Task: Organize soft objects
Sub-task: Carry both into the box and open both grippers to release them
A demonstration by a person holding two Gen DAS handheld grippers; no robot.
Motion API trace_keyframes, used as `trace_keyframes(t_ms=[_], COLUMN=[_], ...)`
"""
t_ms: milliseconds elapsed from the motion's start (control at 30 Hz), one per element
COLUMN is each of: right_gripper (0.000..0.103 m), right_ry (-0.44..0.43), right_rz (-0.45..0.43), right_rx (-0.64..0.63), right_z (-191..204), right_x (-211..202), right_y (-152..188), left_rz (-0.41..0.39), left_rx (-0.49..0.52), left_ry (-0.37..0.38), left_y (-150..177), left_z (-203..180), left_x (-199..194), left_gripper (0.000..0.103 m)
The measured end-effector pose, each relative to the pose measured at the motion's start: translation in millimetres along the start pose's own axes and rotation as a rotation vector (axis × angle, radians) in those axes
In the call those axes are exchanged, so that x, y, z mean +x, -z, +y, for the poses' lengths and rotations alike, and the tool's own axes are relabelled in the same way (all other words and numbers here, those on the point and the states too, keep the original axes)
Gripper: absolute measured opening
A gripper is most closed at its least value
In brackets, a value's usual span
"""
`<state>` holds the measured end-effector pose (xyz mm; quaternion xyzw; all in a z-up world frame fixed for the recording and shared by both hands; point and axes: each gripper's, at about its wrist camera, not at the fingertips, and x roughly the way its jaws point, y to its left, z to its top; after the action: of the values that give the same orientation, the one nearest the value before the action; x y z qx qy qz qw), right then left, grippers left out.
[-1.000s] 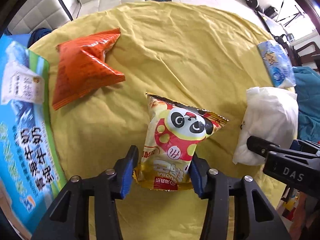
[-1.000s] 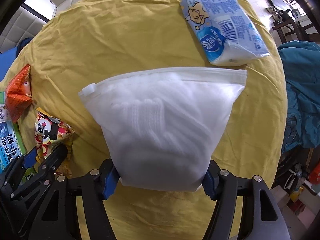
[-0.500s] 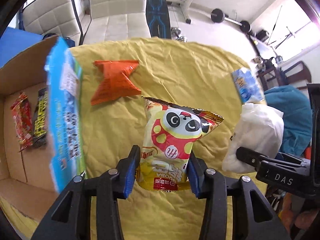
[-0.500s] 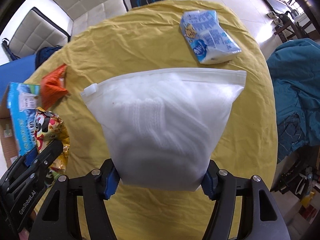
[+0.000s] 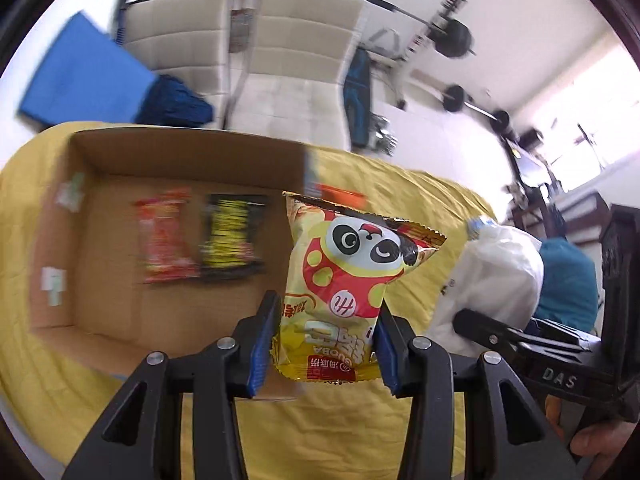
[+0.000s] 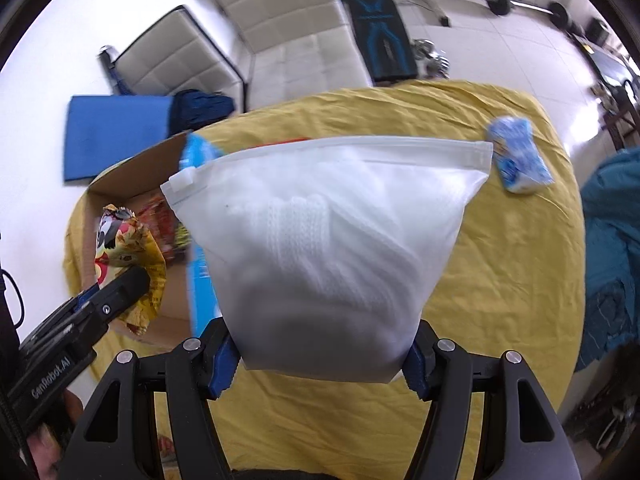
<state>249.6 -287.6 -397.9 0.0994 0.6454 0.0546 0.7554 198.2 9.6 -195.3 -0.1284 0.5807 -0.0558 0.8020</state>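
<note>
My left gripper (image 5: 325, 344) is shut on a yellow panda snack bag (image 5: 344, 280) and holds it in the air at the right edge of an open cardboard box (image 5: 96, 300). The box holds a red snack pack (image 5: 166, 236) and a black-and-yellow pack (image 5: 232, 236). My right gripper (image 6: 320, 360) is shut on a white zip pouch (image 6: 328, 236) with knitted fabric inside, held above the yellow tablecloth (image 6: 500, 280). The pouch also shows in the left wrist view (image 5: 496, 276). The panda bag also shows in the right wrist view (image 6: 128, 252).
A blue tissue pack (image 6: 518, 160) lies on the table at the right. An orange snack bag (image 5: 340, 194) peeks out behind the panda bag. The box's blue printed side (image 6: 200, 256) faces the pouch. Chairs (image 5: 296, 32), gym weights and a teal cloth (image 6: 612, 248) surround the table.
Both grippers have risen and swung left with their loads. The open box has come into full view under the panda bag, and the table lies farther below.
</note>
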Motion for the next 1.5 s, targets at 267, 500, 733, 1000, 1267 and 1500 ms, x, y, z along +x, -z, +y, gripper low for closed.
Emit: trace_keyframes(t_ms=[267, 500, 733, 1000, 1267, 1500], right_gripper=[0.068, 0.068, 0.068, 0.069, 0.07, 0.074], right_ry=[-0.055, 0.015, 0.127, 0.24, 0.199, 0.205], right_rz=[0.034, 0.155, 0.262, 0.285, 0.358, 0.344], right_rx=[-0.113, -0.133, -0.121, -0.173, -0.122, -0.104], right_z=[128.5, 190.0, 199.0, 213.6, 205.9, 201.1], right_x=[29.7, 107.7, 175.0, 193.9, 220.8, 231.7], right_y=[-2.1, 2.1, 12.1, 22.5, 27.5, 12.1], left_rz=[0.028, 0.15, 0.258, 0.294, 0.287, 0.278], left_rx=[-0.1, -0.152, -0.105, -0.058, -0.044, -0.029], left_ry=[-0.133, -0.178, -0.25, -0.239, -0.225, -0.244], left_y=[-20.9, -37.4, -63.0, -81.9, -91.7, -108.3], left_z=[119.0, 192.8, 221.7, 215.8, 224.9, 232.4], left_x=[2.4, 52.8, 123.9, 158.6, 159.8, 163.9], left_gripper=[0.041, 0.041, 0.041, 0.041, 0.041, 0.041])
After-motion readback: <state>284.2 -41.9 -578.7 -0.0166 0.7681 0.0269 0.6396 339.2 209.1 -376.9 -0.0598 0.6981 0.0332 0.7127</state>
